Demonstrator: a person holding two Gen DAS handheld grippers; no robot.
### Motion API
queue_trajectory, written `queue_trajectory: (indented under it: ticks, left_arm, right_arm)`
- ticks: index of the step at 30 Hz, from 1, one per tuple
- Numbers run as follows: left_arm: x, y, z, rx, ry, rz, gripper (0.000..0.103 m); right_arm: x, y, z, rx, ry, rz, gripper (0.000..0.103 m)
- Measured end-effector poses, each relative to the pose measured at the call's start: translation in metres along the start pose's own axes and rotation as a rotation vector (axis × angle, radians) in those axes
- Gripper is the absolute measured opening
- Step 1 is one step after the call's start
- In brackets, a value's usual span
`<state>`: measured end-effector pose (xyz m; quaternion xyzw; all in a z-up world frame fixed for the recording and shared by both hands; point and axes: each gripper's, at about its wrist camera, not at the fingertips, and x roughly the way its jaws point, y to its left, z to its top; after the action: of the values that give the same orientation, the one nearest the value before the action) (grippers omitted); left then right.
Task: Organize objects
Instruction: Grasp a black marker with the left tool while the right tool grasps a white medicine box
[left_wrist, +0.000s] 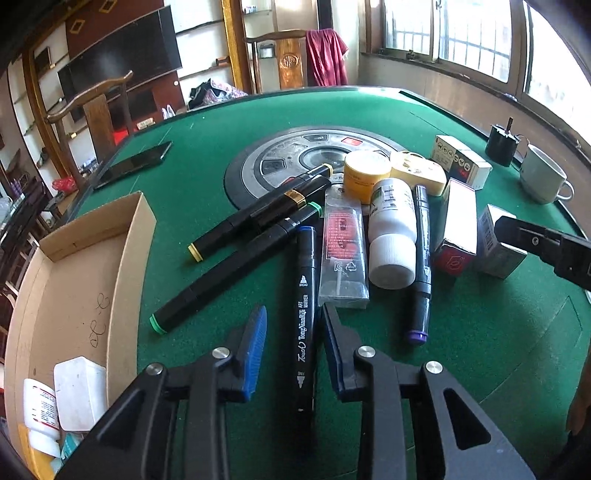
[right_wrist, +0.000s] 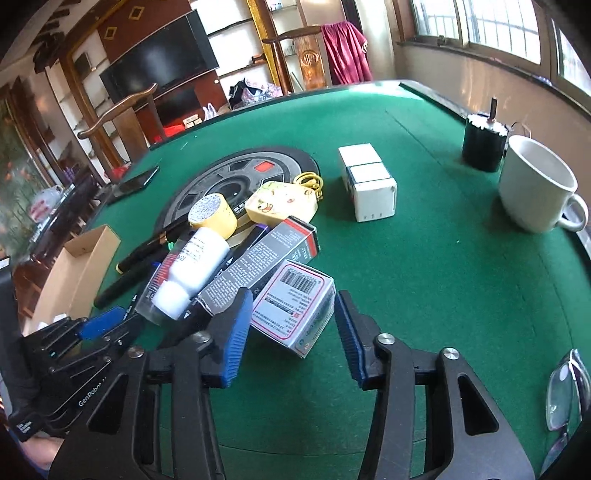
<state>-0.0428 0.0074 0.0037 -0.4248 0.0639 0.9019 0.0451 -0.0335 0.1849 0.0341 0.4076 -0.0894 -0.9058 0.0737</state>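
A black marker with a blue cap (left_wrist: 304, 295) lies on the green felt table (left_wrist: 480, 332) between the blue pads of my left gripper (left_wrist: 293, 308). The jaws are open: felt shows between the left pad and the marker. My right gripper (right_wrist: 292, 293) is open around a small silver-white barcode box (right_wrist: 295, 306). Its left pad sits at the box's edge and a thin gap shows on the right. That box leans against a long grey-and-red box (right_wrist: 266, 254) in a pile with a white bottle (right_wrist: 195, 262). A cardboard tray (left_wrist: 136, 236) at the left holds a white bottle (left_wrist: 40, 410).
More markers (left_wrist: 229, 273), a clear packet (left_wrist: 343, 251), a yellow jar (left_wrist: 365, 173) and a yellow case (left_wrist: 421, 171) crowd the round centre plate (left_wrist: 258, 166). White boxes (right_wrist: 369, 184), a mug (right_wrist: 535, 188), a black motor (right_wrist: 482, 144) and glasses (right_wrist: 565, 387) are at the right. A phone (left_wrist: 136, 164) lies at the far left.
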Motion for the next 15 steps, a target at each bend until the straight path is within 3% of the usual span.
queue_trajectory:
  ticks: [4,6,10,11,12,15]
  left_arm:
    - [0.0,0.0,0.0,-0.009,-0.002,0.001,0.03]
    - [0.0,0.002,-0.001,-0.018,-0.001,-0.006,0.031]
    - [0.001,0.004,0.0,-0.032,0.002,-0.023,0.031]
    - [0.001,0.005,0.0,-0.037,0.003,-0.028,0.031]
    - [0.001,0.005,0.0,-0.042,0.003,-0.034,0.031]
    - [0.001,0.008,-0.001,-0.056,0.002,-0.058,0.026]
  right_arm:
    - [0.001,0.003,0.002,0.006,0.026,0.024,0.048]
    - [0.006,0.007,0.002,-0.008,0.044,0.016,0.059]
    - [0.013,0.007,-0.001,0.005,0.057,0.058,0.06]
    - [0.012,0.004,-0.001,0.019,0.054,0.074,0.052]
    - [0.012,0.002,-0.001,0.027,0.058,0.078,0.033]
    - [0.01,-0.004,-0.002,0.06,0.052,0.118,0.033]
